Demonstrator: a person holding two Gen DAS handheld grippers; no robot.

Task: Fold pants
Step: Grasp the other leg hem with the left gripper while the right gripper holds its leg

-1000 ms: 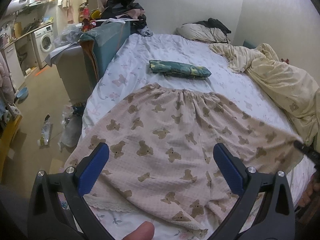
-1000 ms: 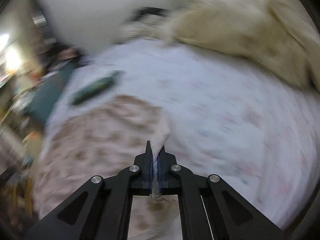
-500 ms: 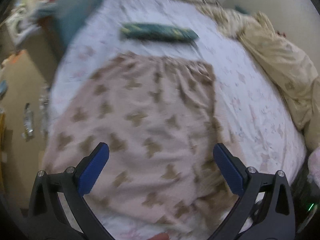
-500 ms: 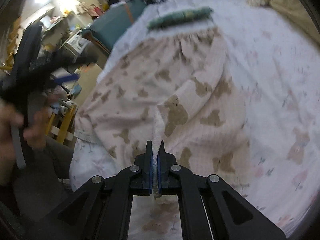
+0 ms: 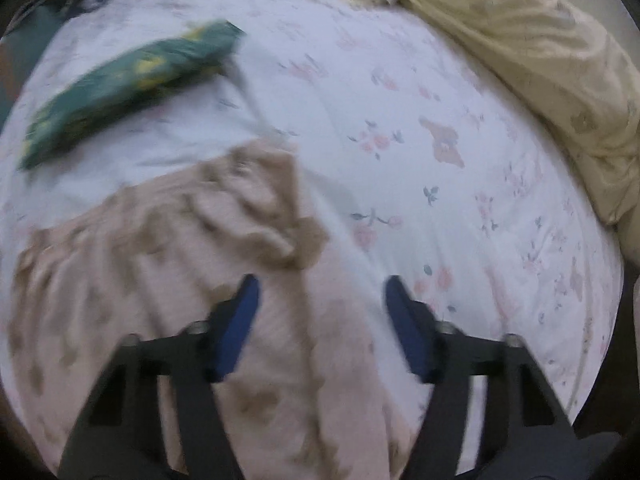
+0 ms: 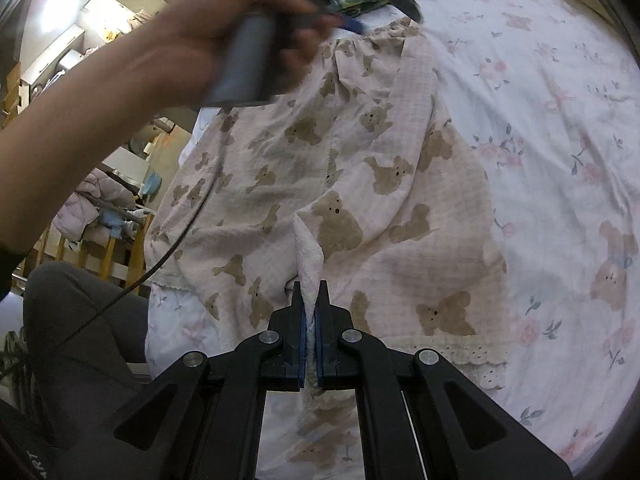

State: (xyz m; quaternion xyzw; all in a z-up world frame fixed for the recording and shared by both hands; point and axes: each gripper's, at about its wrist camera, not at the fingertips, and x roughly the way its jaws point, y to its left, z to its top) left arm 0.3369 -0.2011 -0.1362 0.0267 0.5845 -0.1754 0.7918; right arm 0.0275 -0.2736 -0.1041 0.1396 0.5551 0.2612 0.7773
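Note:
The pink pants with brown bears (image 6: 360,168) lie on the floral bed sheet (image 6: 540,120), one half folded over the other. My right gripper (image 6: 310,304) is shut on a pinch of the pants' hem edge, held up in a peak. My left gripper (image 5: 320,312) is open and empty, hovering over the gathered waistband corner (image 5: 276,208) of the pants (image 5: 140,280). In the right wrist view the left gripper (image 6: 352,24) shows at the far end of the pants, held by a hand (image 6: 208,28).
A folded green patterned garment (image 5: 128,84) lies beyond the waistband. A cream blanket (image 5: 540,60) is bunched along the right side of the bed. A wooden rack with clothes (image 6: 100,216) stands on the floor at the left.
My left gripper has moved forward to the waistband's right corner and its jaws have narrowed. My right gripper carried the pants' edge leftward, folding one half over the other.

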